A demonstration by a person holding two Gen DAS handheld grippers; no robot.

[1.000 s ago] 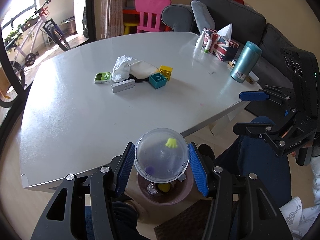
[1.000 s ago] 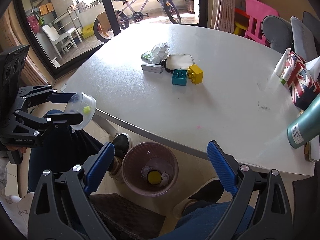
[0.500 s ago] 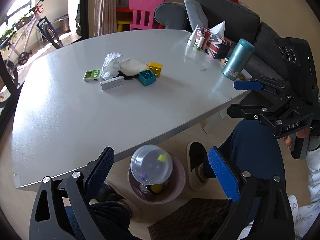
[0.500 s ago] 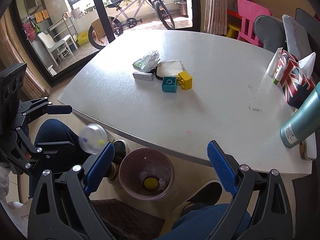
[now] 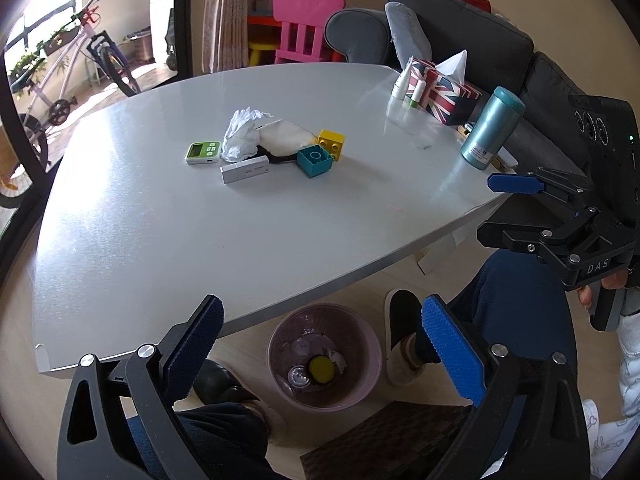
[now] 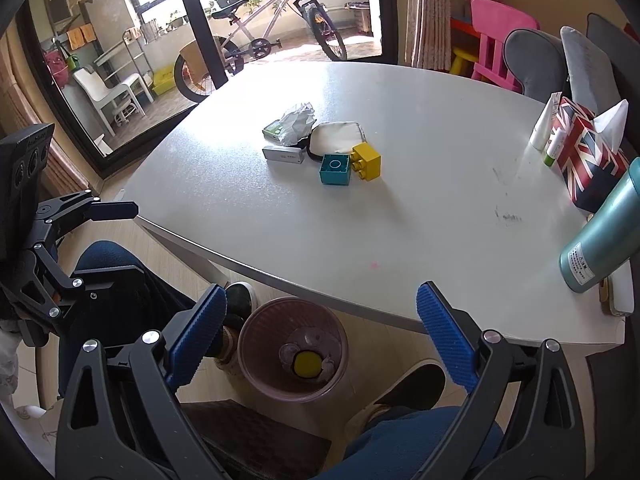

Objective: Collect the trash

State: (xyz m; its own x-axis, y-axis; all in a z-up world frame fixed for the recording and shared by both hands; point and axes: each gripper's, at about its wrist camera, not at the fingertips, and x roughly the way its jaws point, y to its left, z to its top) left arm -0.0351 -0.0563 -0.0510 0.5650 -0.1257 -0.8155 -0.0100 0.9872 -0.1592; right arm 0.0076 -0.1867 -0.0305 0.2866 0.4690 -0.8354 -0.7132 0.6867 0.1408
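A pink waste bin (image 5: 362, 336) stands on the floor under the table's near edge; it also shows in the right wrist view (image 6: 256, 344). Inside lie a clear plastic cup (image 5: 298, 376) and a yellow round lid (image 5: 321, 369). My left gripper (image 5: 320, 350) is open and empty above the bin. My right gripper (image 6: 320, 334) is open and empty, also above the bin; in the left wrist view it shows to the right (image 5: 508, 208). A crumpled white tissue (image 5: 240, 136) lies on the white table (image 5: 160, 220) by a white pouch (image 5: 286, 139).
On the table lie a green timer (image 5: 203, 152), a white stick (image 5: 245, 171), a teal block (image 5: 315, 161) and a yellow block (image 5: 331, 143). A Union Jack tissue box (image 5: 440, 90) and a teal flask (image 5: 491, 133) stand at the right. The person's legs and shoes flank the bin.
My left gripper opened and let go of the clear cup, which fell into the bin. Both grippers pulled back slightly from the table.
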